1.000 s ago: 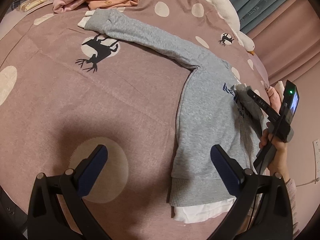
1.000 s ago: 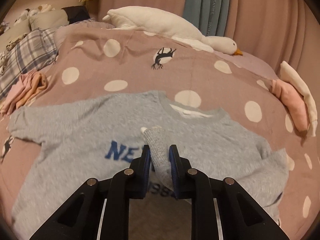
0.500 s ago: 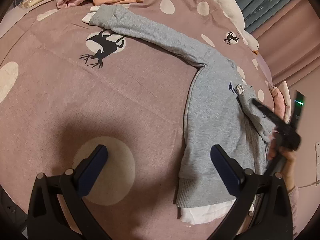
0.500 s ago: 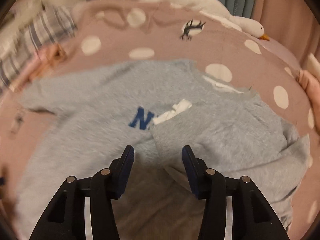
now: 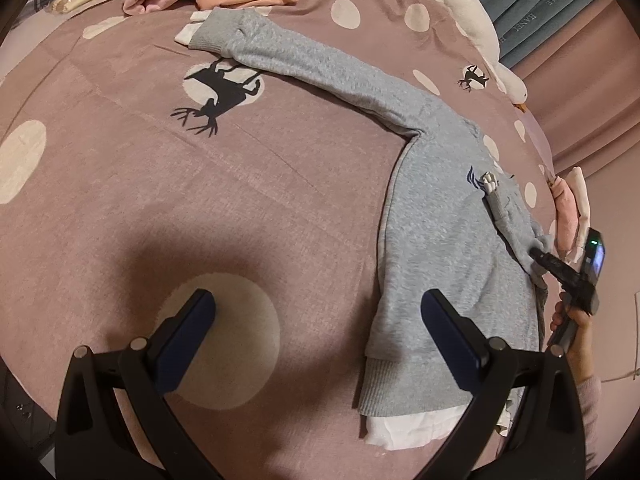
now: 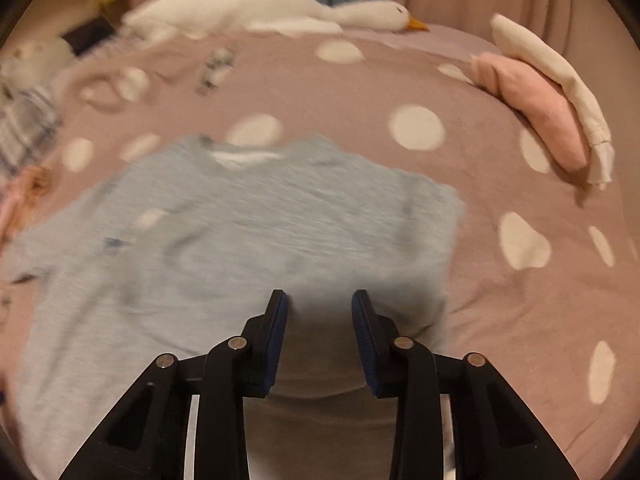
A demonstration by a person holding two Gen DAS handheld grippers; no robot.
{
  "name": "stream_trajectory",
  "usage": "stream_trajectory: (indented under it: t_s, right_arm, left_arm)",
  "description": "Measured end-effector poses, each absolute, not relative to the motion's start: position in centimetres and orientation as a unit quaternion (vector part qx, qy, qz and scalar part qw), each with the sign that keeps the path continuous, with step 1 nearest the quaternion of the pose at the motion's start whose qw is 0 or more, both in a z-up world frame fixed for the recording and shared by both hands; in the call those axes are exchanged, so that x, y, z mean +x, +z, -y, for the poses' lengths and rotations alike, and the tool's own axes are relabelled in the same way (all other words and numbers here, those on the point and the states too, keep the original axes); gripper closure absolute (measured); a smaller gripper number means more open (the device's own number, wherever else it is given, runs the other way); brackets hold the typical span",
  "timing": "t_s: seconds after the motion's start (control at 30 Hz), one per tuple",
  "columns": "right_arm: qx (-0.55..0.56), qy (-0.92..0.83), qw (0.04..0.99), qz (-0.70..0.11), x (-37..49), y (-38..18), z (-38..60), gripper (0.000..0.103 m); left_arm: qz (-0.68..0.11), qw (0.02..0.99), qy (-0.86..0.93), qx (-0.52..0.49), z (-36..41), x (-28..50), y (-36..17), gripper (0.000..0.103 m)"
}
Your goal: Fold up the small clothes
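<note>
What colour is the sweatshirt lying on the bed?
Light grey sweatshirt; clearest in the left wrist view.

Grey sweater (image 5: pixel 436 232) w/ blue print; mauve bedspread (image 5: pixel 240 184), cream dots.

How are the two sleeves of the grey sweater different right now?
The left sleeve lies stretched out straight across the bedspread, away from the sweater's body. The right sleeve is folded in across the sweater's chest, so its cuff sits beside the blue letters. Both are grey, with white showing at the cuff.
</note>
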State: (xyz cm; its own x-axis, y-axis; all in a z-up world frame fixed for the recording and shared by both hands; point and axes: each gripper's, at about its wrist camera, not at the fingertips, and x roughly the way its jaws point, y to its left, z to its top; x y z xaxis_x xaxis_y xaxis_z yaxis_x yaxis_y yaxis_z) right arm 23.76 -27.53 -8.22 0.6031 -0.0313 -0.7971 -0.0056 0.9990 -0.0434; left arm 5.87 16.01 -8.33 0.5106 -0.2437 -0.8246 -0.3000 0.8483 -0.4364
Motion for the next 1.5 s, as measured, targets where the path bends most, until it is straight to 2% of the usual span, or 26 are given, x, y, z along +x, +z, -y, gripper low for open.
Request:
stream_trajectory:
  t_s: [0.03, 0.17, 0.2, 0.23, 0.33, 0.4, 0.47, 0.53, 0.8, 0.93, 1.1, 1.17, 1.2, 1.33, 1.5]
  right_arm:
    - [-0.031, -0.041, 0.888, -0.457, 24.8, -9.0, 28.5, 0.074]
    - [-0.019, -0.1, 0.883, -0.459, 26.5, -9.5, 31.8, 0.073]
    - [-0.015, -0.119, 0.88, -0.46, 26.9, -9.3, 32.5, 0.064]
    - [-0.009, -0.128, 0.879, -0.459, 27.0, -9.1, 33.0, 0.061]
    - [-0.026, -0.171, 0.878, -0.446, 27.2, -7.7, 33.1, 0.061]
    - [-0.04, -0.11, 0.899, -0.422, 26.6, -6.2, 31.2, 0.061]
    - [-0.035, 0.021, 0.911, -0.411, 26.1, -5.0, 28.6, 0.06]
    - [-0.073, 0.081, 0.909, -0.403, 26.0, -4.4, 25.5, 0.06]
    - [-0.145, 0.139, 0.867, -0.457, 29.3, -7.0, 19.8, 0.06]
    - [-0.124, 0.156, 0.846, -0.494, 30.1, -8.8, 20.0, 0.059]
    - [-0.121, 0.183, 0.837, -0.501, 29.7, -8.8, 20.6, 0.058]
    - [-0.153, 0.195, 0.835, -0.491, 28.8, -8.8, 20.0, 0.078]
    - [-0.179, 0.189, 0.838, -0.48, 28.3, -8.8, 19.5, 0.096]
    - [-0.238, 0.159, 0.854, -0.434, 27.1, -8.2, 17.5, 0.099]
    - [-0.225, 0.119, 0.896, -0.363, 28.1, -5.1, 17.1, 0.1]
  left_arm:
    - [-0.494, 0.826, 0.02, -0.272, -16.1, 5.8, -8.2, 0.0]
    - [-0.498, 0.823, 0.031, -0.272, -16.5, 5.8, -8.4, 0.0]
    - [-0.498, 0.823, 0.033, -0.273, -16.6, 6.0, -8.4, 0.0]
    - [-0.498, 0.822, 0.033, -0.273, -16.6, 6.0, -8.4, 0.0]
    - [-0.498, 0.822, 0.033, -0.274, -16.8, 6.2, -8.5, 0.0]
    - [-0.497, 0.822, 0.036, -0.276, -17.1, 6.4, -8.6, 0.0]
    - [-0.497, 0.82, 0.039, -0.28, -17.3, 6.5, -8.8, 0.0]
    - [-0.497, 0.818, 0.042, -0.285, -17.6, 6.5, -8.8, 0.0]
    - [-0.496, 0.818, 0.051, -0.286, -18.6, 6.8, -8.9, 0.0]
    - [-0.496, 0.818, 0.054, -0.287, -18.7, 7.3, -9.1, 0.0]
    - [-0.494, 0.82, 0.052, -0.285, -18.6, 7.9, -9.2, 0.0]
    - [-0.493, 0.82, 0.053, -0.287, -18.7, 8.0, -9.2, 0.0]
    - [-0.491, 0.82, 0.053, -0.289, -18.7, 8.1, -9.2, 0.0]
    - [-0.489, 0.82, 0.053, -0.291, -18.6, 8.2, -9.1, 0.0]
    - [-0.491, 0.819, 0.052, -0.293, -18.8, 8.1, -9.0, 0.0]
